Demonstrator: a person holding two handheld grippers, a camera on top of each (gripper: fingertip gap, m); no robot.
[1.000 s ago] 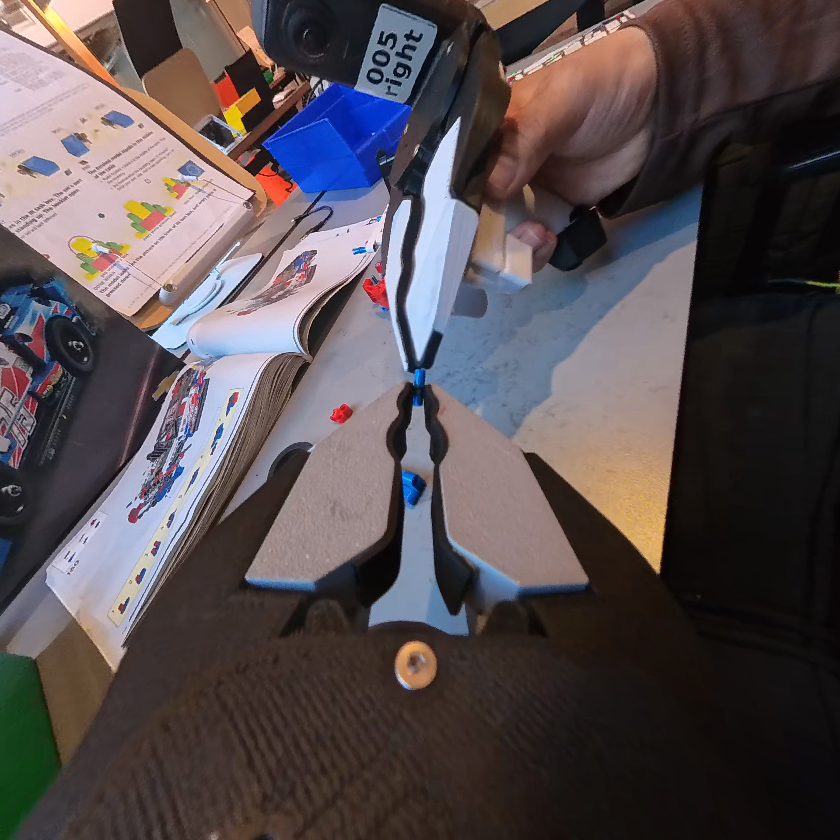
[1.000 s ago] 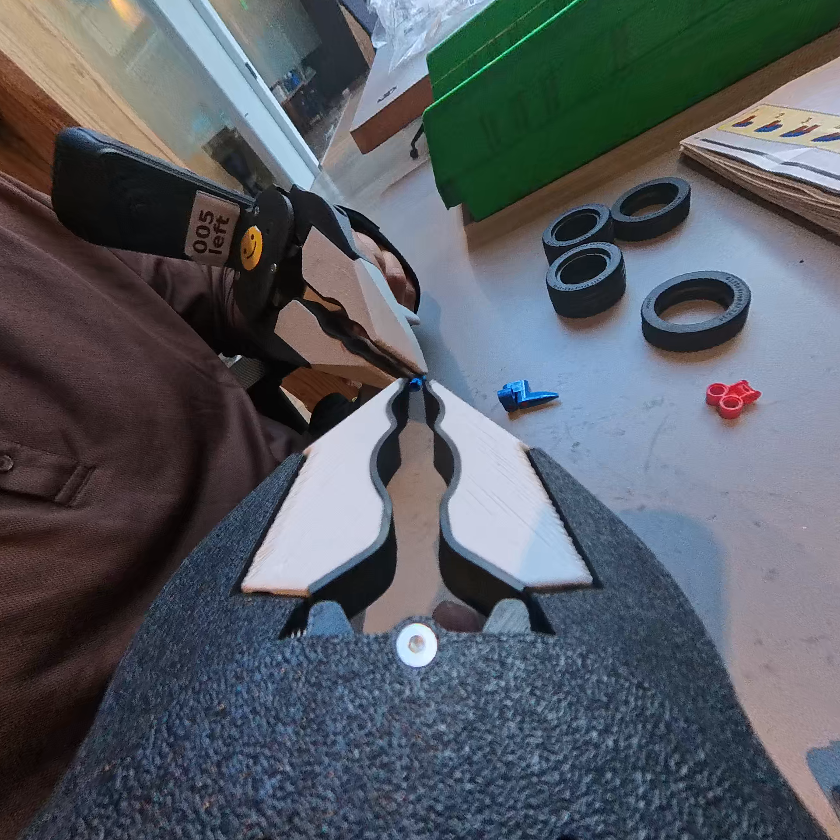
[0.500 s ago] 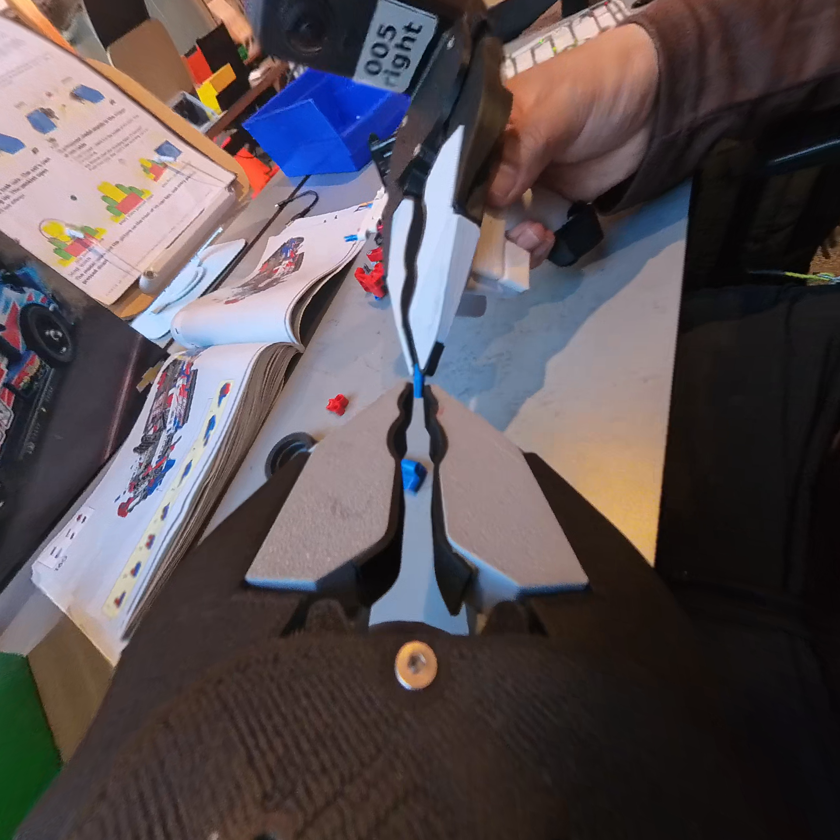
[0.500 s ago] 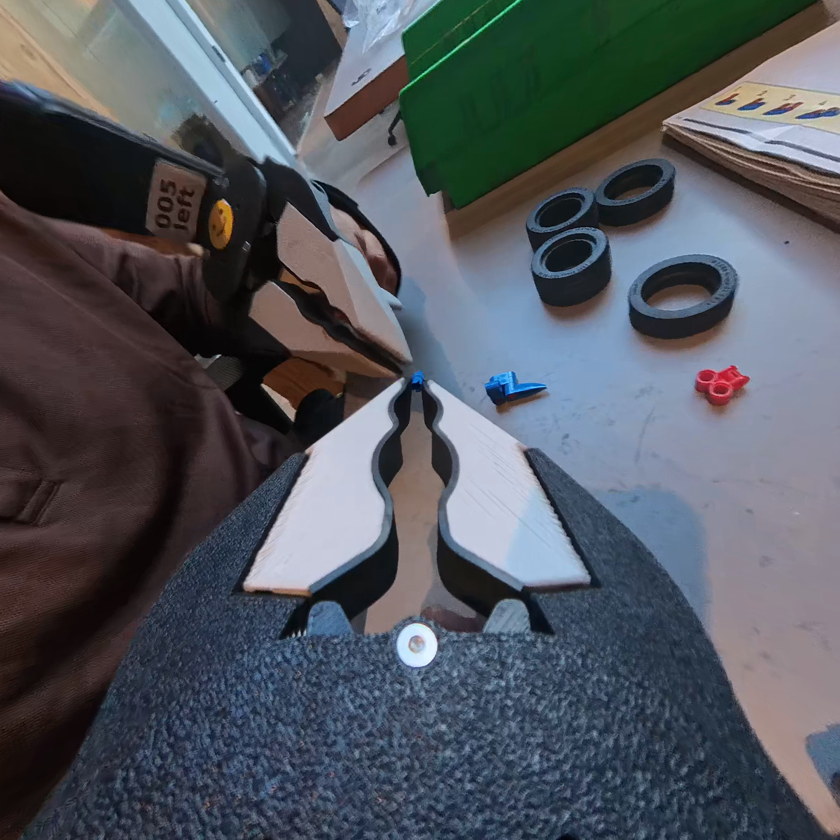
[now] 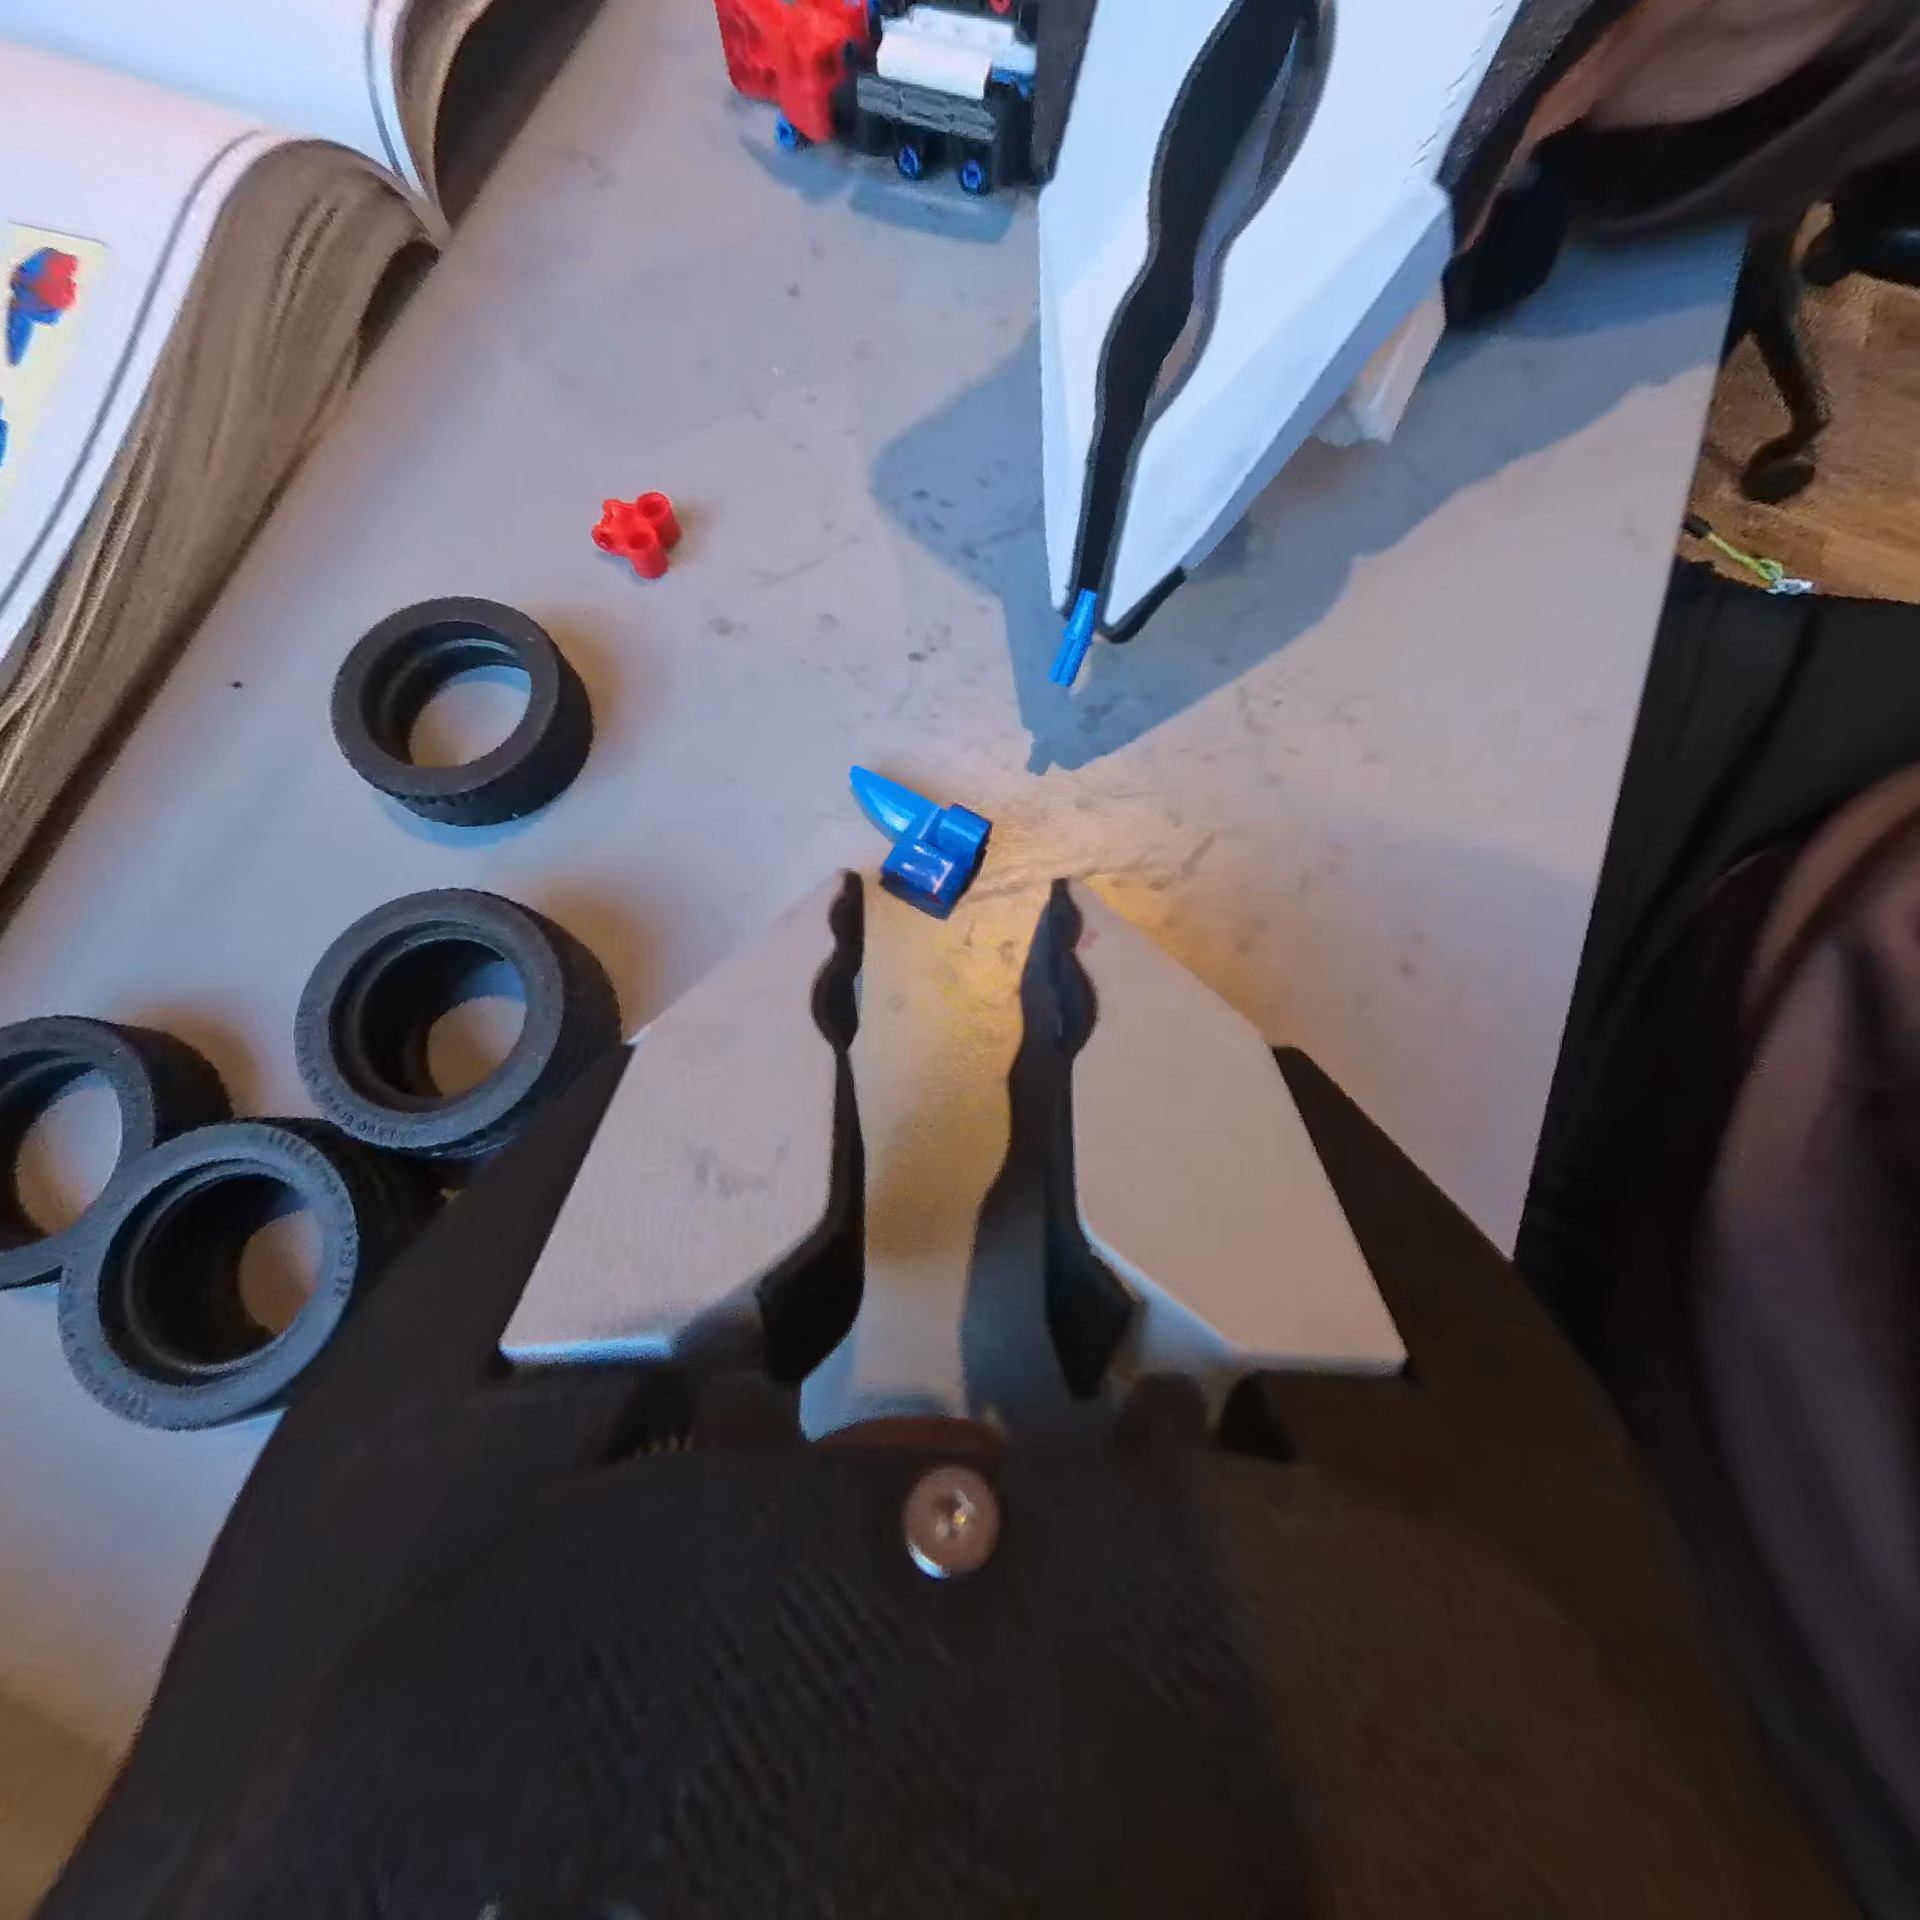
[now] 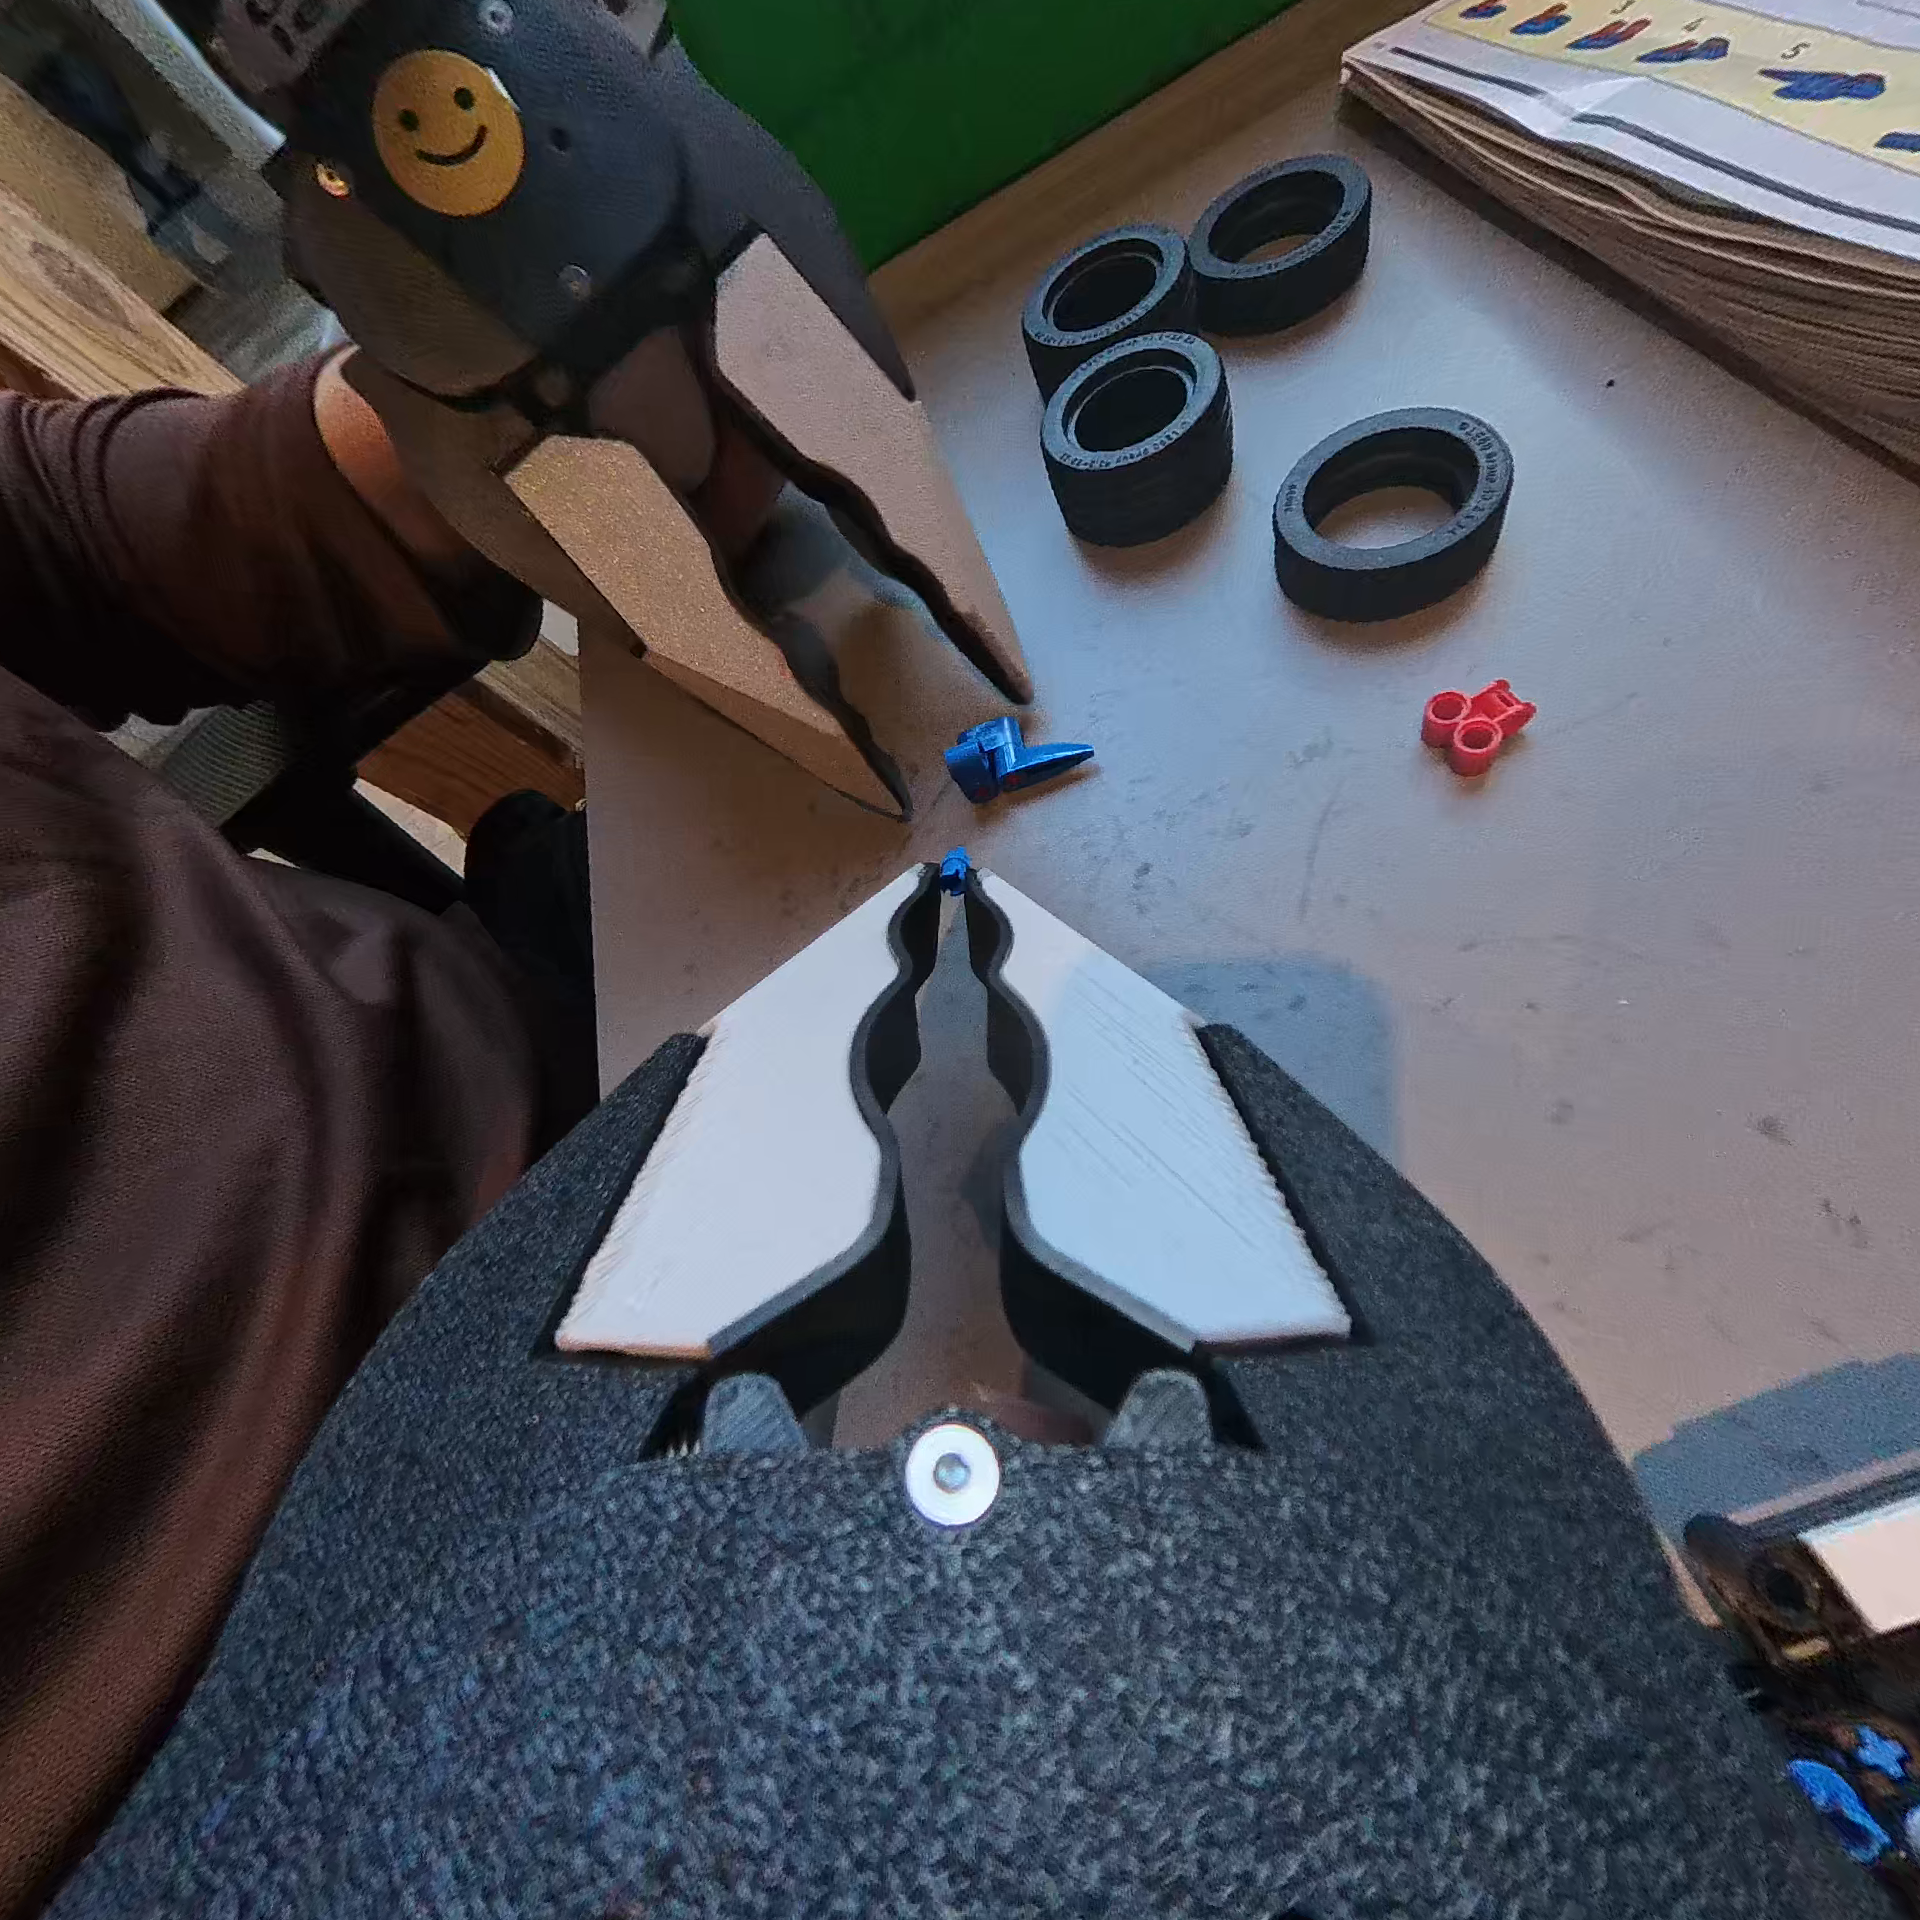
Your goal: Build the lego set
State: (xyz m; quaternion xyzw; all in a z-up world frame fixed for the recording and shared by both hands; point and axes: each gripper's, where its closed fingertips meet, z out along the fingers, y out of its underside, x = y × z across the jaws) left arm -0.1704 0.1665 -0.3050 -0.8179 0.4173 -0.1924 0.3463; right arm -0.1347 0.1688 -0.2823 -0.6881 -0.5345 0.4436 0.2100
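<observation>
A small blue pin [image 6: 953,871] is being pinched between the tips of the right gripper [image 6: 951,883], whose fingers are pressed together on it; in the left wrist view the same pin [image 5: 1072,636] is seen protruding downward from that gripper [image 5: 1091,623] above the grey table [image 5: 1351,790]. The left gripper [image 5: 951,894] is being held with its fingers spread apart and nothing between them, its tips lowered close to the tabletop. Just beyond those tips a blue pointed lego piece [image 5: 920,836] is lying on the table, nearer the left finger than the right. In the right wrist view this piece [image 6: 1013,764] is lying just beside the tips of the left gripper [image 6: 961,753], between the two grippers.

A small red connector [image 5: 636,532] is lying well apart from the blue piece, farther out on the table. Four black rubber tyres are being left on the table to the left: one tyre [image 5: 462,712] lies by itself near the red connector, and three other tyres [image 5: 312,1122] are grouped close together. A partly built red and black lego assembly [image 5: 883,83] is standing at the far edge of the left wrist view, next to the right gripper. An open instruction booklet [image 5: 156,343] is lying beside the tyres. A brown sleeve [image 6: 208,1039] is visible at the left of the right wrist view.
</observation>
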